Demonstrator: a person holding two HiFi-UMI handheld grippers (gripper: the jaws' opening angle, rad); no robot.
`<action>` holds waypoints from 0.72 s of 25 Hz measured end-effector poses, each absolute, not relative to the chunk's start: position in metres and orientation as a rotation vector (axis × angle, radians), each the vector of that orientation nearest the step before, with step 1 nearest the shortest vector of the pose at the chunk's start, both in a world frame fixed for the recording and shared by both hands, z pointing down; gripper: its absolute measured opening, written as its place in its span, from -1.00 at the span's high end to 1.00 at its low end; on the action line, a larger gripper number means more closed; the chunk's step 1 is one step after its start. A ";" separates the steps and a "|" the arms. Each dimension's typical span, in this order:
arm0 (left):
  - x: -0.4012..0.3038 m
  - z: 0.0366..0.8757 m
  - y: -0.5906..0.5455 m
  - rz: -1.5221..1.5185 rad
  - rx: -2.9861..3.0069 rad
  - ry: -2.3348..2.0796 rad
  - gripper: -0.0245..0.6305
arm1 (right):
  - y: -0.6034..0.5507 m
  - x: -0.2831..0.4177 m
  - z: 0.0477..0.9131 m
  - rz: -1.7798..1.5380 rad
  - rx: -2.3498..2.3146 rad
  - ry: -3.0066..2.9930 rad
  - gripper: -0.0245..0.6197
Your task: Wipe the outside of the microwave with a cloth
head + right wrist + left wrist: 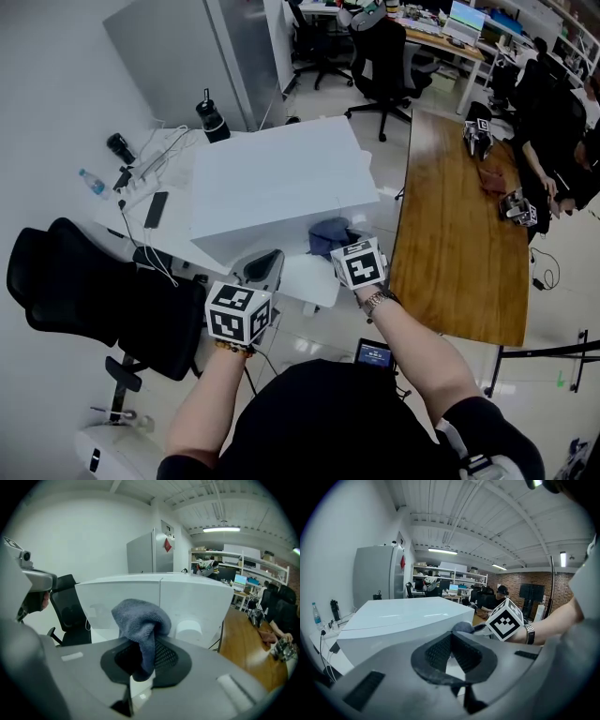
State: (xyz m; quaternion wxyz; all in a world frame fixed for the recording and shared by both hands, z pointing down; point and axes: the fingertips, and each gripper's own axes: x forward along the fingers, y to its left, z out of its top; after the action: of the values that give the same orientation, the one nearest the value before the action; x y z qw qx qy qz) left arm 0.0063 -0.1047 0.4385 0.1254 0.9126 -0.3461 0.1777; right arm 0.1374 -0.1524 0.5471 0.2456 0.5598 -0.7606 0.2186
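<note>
Closest to me, my left gripper [451, 654] has its jaws pressed together on nothing. My right gripper [143, 660] pinches a fold of the grey cloth [139, 618], and most of the cloth bunches above the jaws. The cloth is short of the microwave [187, 597], not touching it. I think the pinch is the weak point: dragging across the white casing could pull the fold free, or the bare jaw tips could scrape the front if the bunch rolls aside. Further back, the cables [141, 192] and bottle [91, 182] lie beside the microwave's left end, so a wide sweep there could snag or tip them.

I cannot tell how deep the cloth sits between the pads. The microwave's front is washed out, with only a vague round shape low on the right, and its back is hidden.
</note>
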 end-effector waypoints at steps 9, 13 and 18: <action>0.036 0.440 -0.094 0.544 2.652 -1.017 0.91 | -0.144 0.174 0.545 0.593 1.543 -2.090 0.80; 0.045 0.442 -0.090 0.548 2.648 -1.019 0.91 | -0.139 0.182 0.542 0.581 1.534 -2.097 0.80; 0.053 0.441 -0.083 0.545 2.650 -1.019 0.91 | -0.131 0.193 0.539 0.579 1.536 -2.089 0.80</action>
State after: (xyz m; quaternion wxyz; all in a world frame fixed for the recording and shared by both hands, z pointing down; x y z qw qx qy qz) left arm 0.0529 -0.0833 0.4410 0.1251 0.9095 -0.3496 0.1871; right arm 0.1928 -0.1309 0.5393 0.2400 0.5611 -0.7634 0.2116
